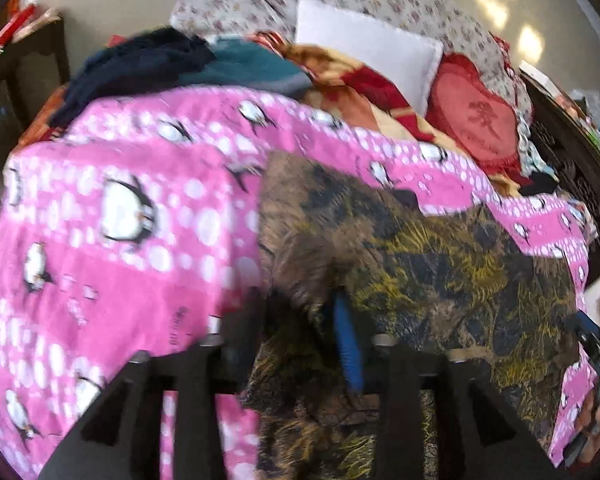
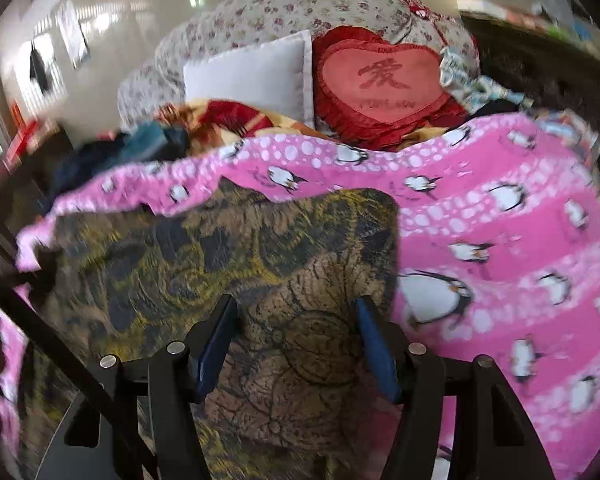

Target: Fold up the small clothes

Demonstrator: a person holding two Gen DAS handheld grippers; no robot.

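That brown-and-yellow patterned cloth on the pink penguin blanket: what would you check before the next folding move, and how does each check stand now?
1. Brown-and-yellow patterned cloth lies on the pink penguin blanket: ok.
2. Right gripper has cloth between its blue pads: ok.
3. Right pads pressing the cloth: not ok, a gap shows.
4. Left gripper gripping fabric: cannot tell, blurred.
5. Red heart-shaped cushion away from the cloth: ok.

One brown-and-yellow patterned garment [image 2: 220, 248], one pink penguin blanket [image 2: 500, 240], one white pillow [image 2: 252, 76], one red heart cushion [image 2: 384, 84]
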